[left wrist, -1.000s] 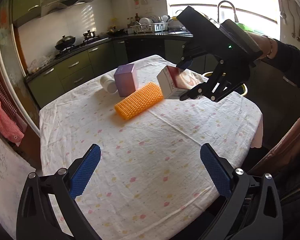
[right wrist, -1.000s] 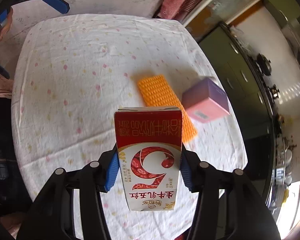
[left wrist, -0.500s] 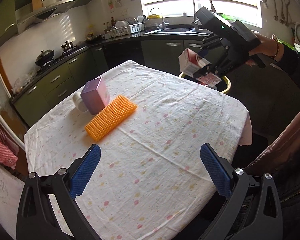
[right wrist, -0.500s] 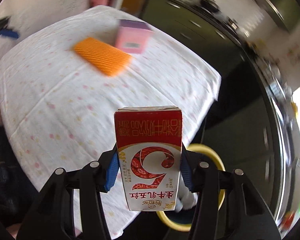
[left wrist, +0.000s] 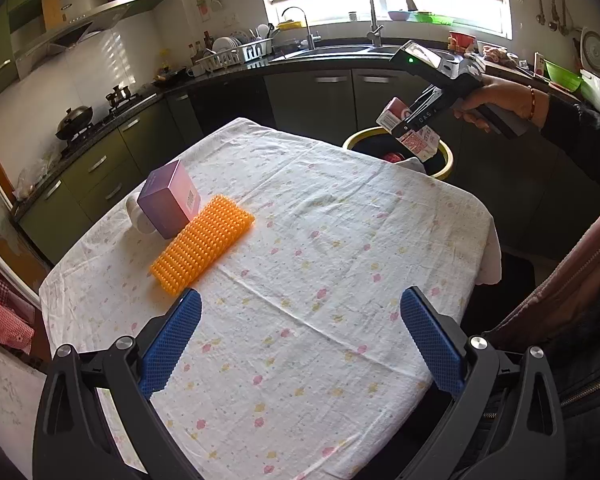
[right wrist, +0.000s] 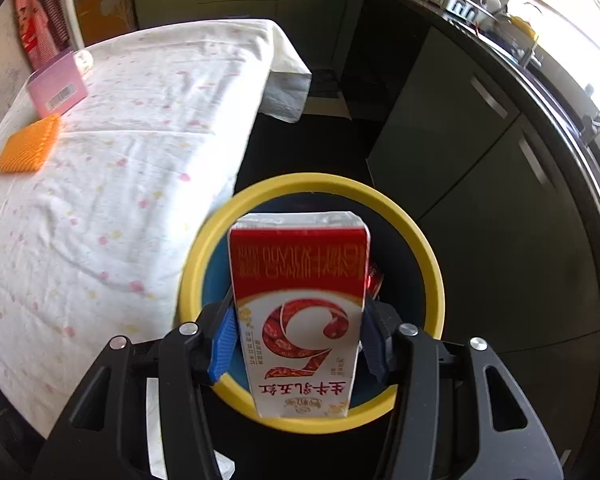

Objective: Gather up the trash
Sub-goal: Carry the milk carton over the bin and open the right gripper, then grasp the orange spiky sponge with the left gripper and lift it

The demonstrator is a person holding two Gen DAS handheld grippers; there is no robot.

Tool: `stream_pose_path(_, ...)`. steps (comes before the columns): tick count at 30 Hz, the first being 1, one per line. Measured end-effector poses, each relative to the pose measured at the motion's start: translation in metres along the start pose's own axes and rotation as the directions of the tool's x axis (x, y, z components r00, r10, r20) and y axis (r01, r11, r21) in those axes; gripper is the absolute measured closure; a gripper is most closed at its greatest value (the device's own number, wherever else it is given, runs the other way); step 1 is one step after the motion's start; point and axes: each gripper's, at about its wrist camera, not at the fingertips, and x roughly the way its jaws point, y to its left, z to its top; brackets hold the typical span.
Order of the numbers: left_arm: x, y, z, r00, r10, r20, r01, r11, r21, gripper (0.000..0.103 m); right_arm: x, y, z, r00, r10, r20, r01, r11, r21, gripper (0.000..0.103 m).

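One milk carton, red and white, was the item in hand: in the left wrist view it hung tilted in your right gripper directly over the yellow-rimmed bin beyond the far edge of the table. Your left gripper hovered above the cloth, jaws spread wide and empty. Three items were left on the table: a purple box, an orange spiked pad touching it, and a white bottle half hidden behind the box. A second earlier the carton had been above the tabletop near that pad; it was now past the edge. In the right wrist view the carton sat between the fingers of the right gripper, with the bin squarely beneath it and something red already inside. The jaws had just been opening, and the pads looked barely clear of the carton's sides, where earlier they had pinched it firmly over the table. Handling, as a judgement: probably empty, light, thin-walled cardboard that dents under a hard squeeze and has a slick printed skin; best taken across the two narrow sides at mid-height, as you did.
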Motion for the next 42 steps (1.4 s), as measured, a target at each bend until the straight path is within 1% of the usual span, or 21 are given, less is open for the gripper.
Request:
stream_pose_path(2,0.002,0.002,-0.001,1.0,0.004,-0.008,-0.004,1.0,-0.002,0.005,0.007,-0.008,0.001,1.0,-0.026,0.0,0.026,0.999,0.022,0.038)
stream_pose_path(4,0.004,0.005,-0.002,1.0,0.004,-0.011,-0.004,1.0,-0.006,0.005,0.012,-0.012,0.001,0.999,-0.047,-0.001,0.047,0.998,0.042,0.038)
stream_pose_path(8,0.008,0.013,-0.005,1.0,-0.009,-0.016,0.009,1.0,-0.027,0.005,0.0,-0.008,-0.003,0.999,-0.031,0.023,0.028,0.995,0.092,0.038)
stream_pose_path(12,0.013,0.023,-0.006,1.0,-0.014,-0.024,0.013,1.0,-0.023,0.005,-0.024,0.019,-0.01,0.996,0.003,0.087,-0.009,0.997,0.07,0.038)
stream_pose_path(16,0.02,0.04,-0.001,0.999,-0.036,-0.021,0.036,0.999,0.003,0.005,-0.045,0.052,-0.019,0.99,0.058,0.132,-0.063,0.998,0.03,0.038)
stream_pose_path(18,0.022,0.051,0.003,0.998,-0.057,-0.01,0.057,0.998,0.024,0.005,-0.055,0.066,-0.023,0.983,0.093,0.157,-0.097,0.995,0.018,0.038)
stream_pose_path(21,0.027,0.07,0.014,0.994,-0.109,0.012,0.108,0.992,0.063,0.005,-0.064,0.086,-0.03,0.972,0.155,0.177,-0.159,0.987,0.006,0.037)
stream_pose_path(24,0.039,0.089,0.028,0.987,-0.16,0.015,0.158,0.982,0.103,0.005,-0.067,0.103,-0.034,0.967,0.178,0.184,-0.181,0.984,-0.002,0.037)
stream_pose_path(27,0.06,0.106,0.039,0.979,-0.203,-0.012,0.203,0.968,0.145,0.005,-0.066,0.113,-0.036,0.966,0.19,0.176,-0.192,0.981,-0.005,0.037)
stream_pose_path(30,0.084,0.118,0.046,0.971,-0.233,-0.053,0.239,0.957,0.163,0.005,-0.061,0.119,-0.038,0.965,0.201,0.165,-0.206,0.978,0.012,0.037)
stream_pose_path(36,0.128,0.134,0.049,0.958,-0.259,-0.121,0.277,0.946,0.169,0.005,-0.052,0.119,-0.039,0.965,0.215,0.152,-0.225,0.973,0.054,0.037)
stream_pose_path(39,0.149,0.141,0.046,0.955,-0.248,-0.165,0.275,0.947,0.166,0.005,-0.047,0.12,-0.036,0.965,0.22,0.142,-0.23,0.971,0.06,0.037)
stream_pose_path(42,0.162,0.147,0.045,0.948,-0.254,-0.19,0.286,0.945,0.161,0.005,-0.044,0.123,-0.034,0.965,0.225,0.136,-0.234,0.97,0.058,0.036)
